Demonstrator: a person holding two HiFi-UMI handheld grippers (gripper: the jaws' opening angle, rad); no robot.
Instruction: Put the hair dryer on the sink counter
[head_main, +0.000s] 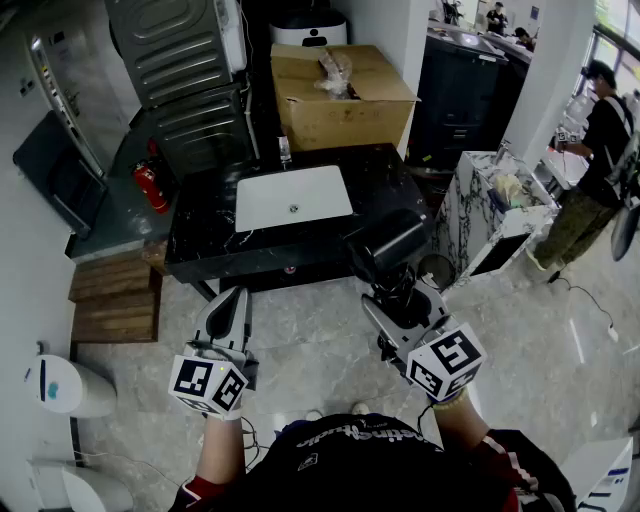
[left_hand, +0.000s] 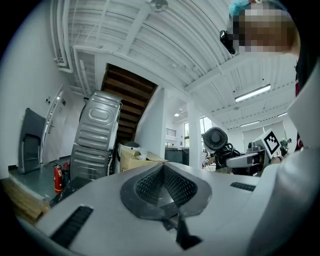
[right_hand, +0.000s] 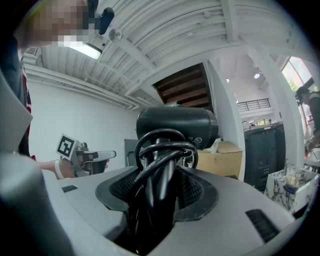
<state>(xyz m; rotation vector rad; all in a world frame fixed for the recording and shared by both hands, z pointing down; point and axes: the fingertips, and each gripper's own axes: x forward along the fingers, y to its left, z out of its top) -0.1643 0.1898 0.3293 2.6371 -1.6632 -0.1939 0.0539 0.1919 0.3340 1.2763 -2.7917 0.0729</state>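
Nearest us, our left gripper and right gripper are raised before the black sink counter; a cardboard box stands behind it. Our right jaws, spread wide, clamp the cord-wrapped handle of the hair dryer, in the air by the counter's front right corner. Our left jaws are together, empty.

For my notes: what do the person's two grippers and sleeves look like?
The left gripper and right gripper are light grey, with black ribbed pads in the tongs. Each carries a white cube of black square markers. The top is black, its sleeves red-edged.
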